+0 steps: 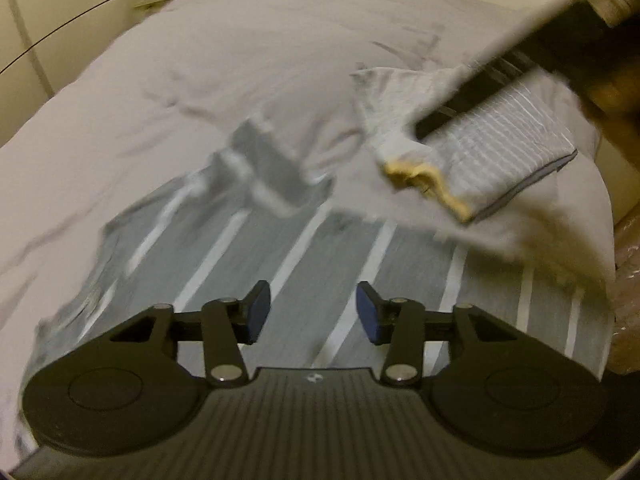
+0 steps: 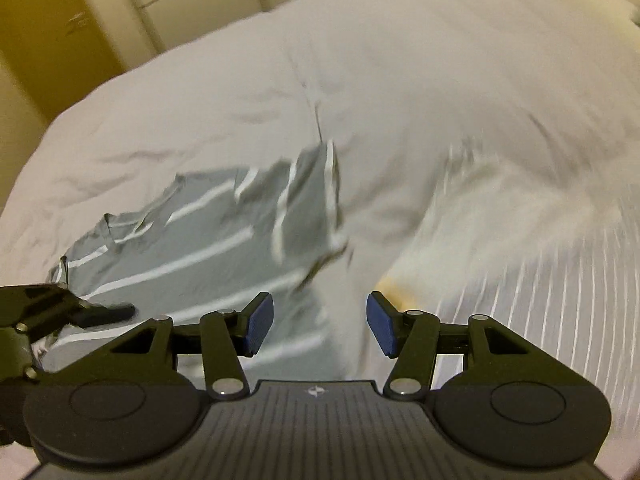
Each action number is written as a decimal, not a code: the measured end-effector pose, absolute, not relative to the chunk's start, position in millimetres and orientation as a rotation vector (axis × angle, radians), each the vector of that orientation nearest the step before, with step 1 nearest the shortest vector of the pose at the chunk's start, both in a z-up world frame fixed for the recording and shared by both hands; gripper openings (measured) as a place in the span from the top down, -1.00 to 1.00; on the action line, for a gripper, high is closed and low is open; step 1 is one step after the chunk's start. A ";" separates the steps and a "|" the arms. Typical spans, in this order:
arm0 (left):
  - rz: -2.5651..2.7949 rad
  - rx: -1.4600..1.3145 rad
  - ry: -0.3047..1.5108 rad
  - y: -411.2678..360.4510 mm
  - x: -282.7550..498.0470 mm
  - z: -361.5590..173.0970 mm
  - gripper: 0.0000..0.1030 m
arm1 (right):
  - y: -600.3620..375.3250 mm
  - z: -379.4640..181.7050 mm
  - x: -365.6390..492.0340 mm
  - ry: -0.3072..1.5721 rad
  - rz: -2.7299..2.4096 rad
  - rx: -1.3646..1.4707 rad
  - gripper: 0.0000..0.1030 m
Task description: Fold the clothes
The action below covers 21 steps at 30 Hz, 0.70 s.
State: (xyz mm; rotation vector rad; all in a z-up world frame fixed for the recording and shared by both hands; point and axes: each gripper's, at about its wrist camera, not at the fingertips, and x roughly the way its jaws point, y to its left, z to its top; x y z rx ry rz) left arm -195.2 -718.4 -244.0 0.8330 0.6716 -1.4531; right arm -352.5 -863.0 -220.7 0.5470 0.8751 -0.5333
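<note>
Blue pads face each other with a clear gap on both tools: the left tool (image 1: pixel 313 312) hangs spread wide above the grey shirt (image 1: pixel 280 264), gripping nothing, and the right tool (image 2: pixel 320 324) is likewise apart and empty. That shirt, grey with white stripes, lies spread on the bed (image 1: pixel 168 64), one part crumpled at its far edge. Just beyond it to the right sits a folded white top (image 1: pixel 492 148) with yellow trim, blurred in the right view.
</note>
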 end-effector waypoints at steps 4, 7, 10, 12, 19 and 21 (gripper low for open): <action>-1.360 0.903 0.635 -789.9 -234.5 -272.0 0.43 | -944.7 -236.6 -329.8 0.907 -0.346 0.515 -0.03; -1.259 0.955 0.624 -833.7 -250.5 -292.3 0.43 | -990.5 -241.1 -303.7 0.916 -0.241 0.482 -0.03; -1.195 1.033 0.601 -860.1 -257.9 -310.0 0.43 | -1022.1 -246.4 -275.4 0.920 -0.167 0.466 -0.03; -1.182 1.096 0.580 -872.0 -260.9 -322.4 0.43 | -1037.8 -251.5 -256.3 0.923 -0.123 0.462 -0.03; -1.153 1.253 0.463 -899.0 -273.8 -354.2 0.77 | -1058.7 -279.5 -203.6 0.971 -0.019 0.419 -0.03; -1.130 1.252 0.457 -903.4 -274.1 -357.9 0.97 | -1059.9 -287.5 -188.0 0.990 0.017 0.404 -0.03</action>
